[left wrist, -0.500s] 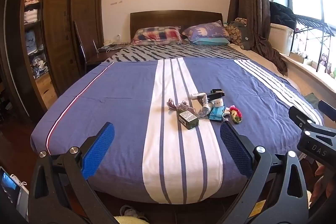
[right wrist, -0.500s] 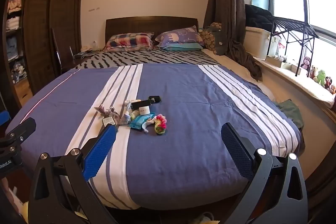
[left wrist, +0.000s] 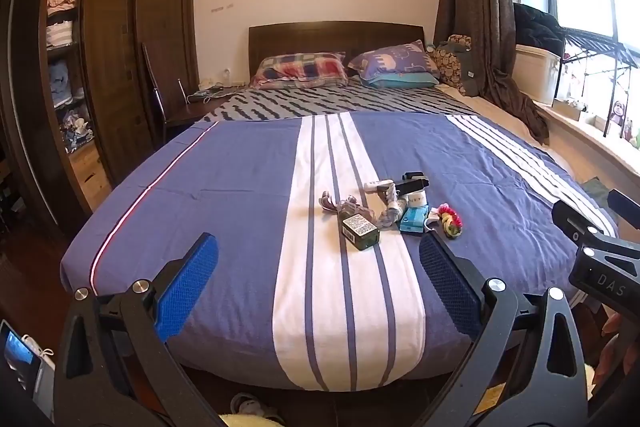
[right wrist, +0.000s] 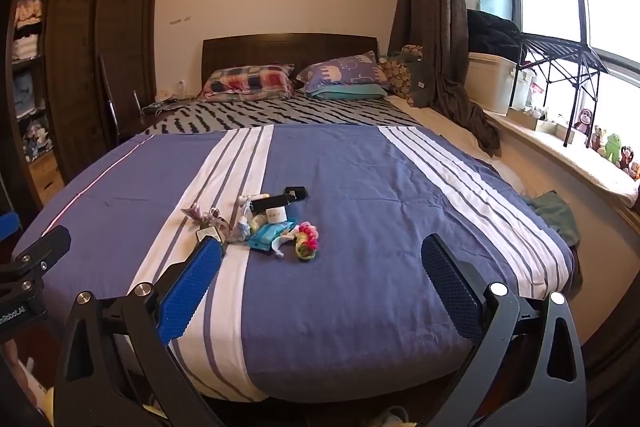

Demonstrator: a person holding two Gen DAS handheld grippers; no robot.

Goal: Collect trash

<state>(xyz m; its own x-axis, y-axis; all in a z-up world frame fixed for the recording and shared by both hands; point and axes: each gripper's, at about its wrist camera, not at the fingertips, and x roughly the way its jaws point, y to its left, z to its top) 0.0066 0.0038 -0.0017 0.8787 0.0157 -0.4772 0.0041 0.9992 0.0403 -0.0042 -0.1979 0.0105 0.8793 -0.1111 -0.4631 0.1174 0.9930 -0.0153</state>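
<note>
A small pile of trash lies on the blue striped bedspread (left wrist: 240, 187): a dark green box with a white label (left wrist: 359, 231), a teal packet (left wrist: 414, 219), a pink-green scrunchie (left wrist: 450, 221), a white cup (left wrist: 416, 198), a black bar (left wrist: 412, 184) and crumpled wrappers (left wrist: 334, 203). The right wrist view shows the same pile, with the packet (right wrist: 271, 235) and scrunchie (right wrist: 306, 241). My left gripper (left wrist: 318, 267) is open and empty, held before the bed's foot, short of the pile. My right gripper (right wrist: 320, 267) is open and empty, right of the pile.
Pillows (left wrist: 302, 69) and a headboard are at the far end. A dark wardrobe (left wrist: 120, 67) stands left, a window sill with toys (right wrist: 600, 147) right. Curtains (left wrist: 476, 7) hang at the back right. A green cloth (right wrist: 554, 213) lies beside the bed.
Both views have shifted slightly; the pile sits a little closer to my left gripper. Both grippers stay open and empty.
</note>
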